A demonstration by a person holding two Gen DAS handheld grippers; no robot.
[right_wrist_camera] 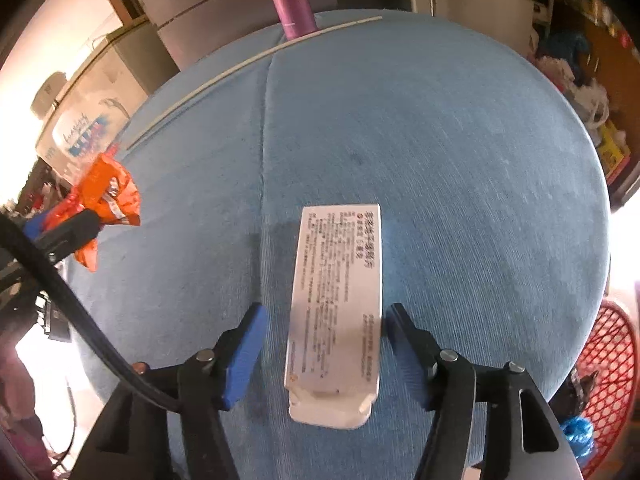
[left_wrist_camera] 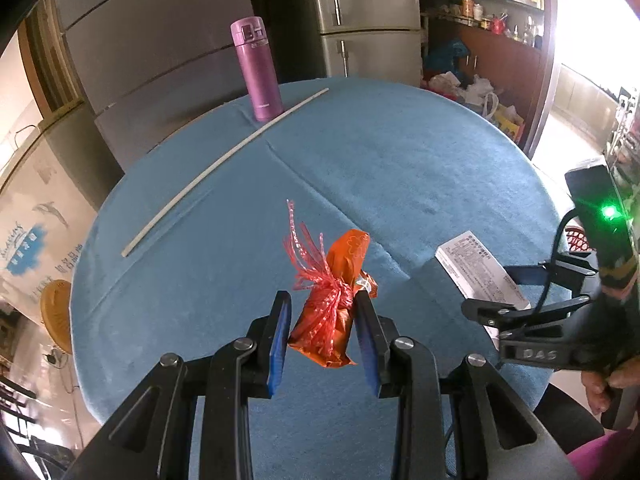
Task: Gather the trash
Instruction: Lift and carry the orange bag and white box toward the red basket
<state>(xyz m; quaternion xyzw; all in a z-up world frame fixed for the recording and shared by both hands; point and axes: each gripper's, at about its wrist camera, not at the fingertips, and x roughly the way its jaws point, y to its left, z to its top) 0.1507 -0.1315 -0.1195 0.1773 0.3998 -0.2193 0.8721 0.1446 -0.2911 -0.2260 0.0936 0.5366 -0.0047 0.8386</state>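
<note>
The left gripper (left_wrist_camera: 322, 312) is clenching its jaws on an orange wrapper (left_wrist_camera: 340, 304) tied round with red plastic string (left_wrist_camera: 316, 276), and is holding the bundle in the air above the blue-covered table (left_wrist_camera: 400, 168). In the right wrist view the same wrapper (right_wrist_camera: 106, 194) is showing at the left edge, pinched in that gripper and clear of the cloth. The right gripper (right_wrist_camera: 322, 344) is standing with its jaws released, one blue pad on each side of a white printed carton (right_wrist_camera: 336, 312) that is lying flat on the table (right_wrist_camera: 460, 160); neither pad is pressing on it. The carton's torn end is facing the camera. At the far edge a purple flask (left_wrist_camera: 258, 70) is standing upright, just beside a long white stick (left_wrist_camera: 224, 170) lying across the cloth. A red mesh basket (right_wrist_camera: 608, 380) is showing beyond the table's right edge.
</note>
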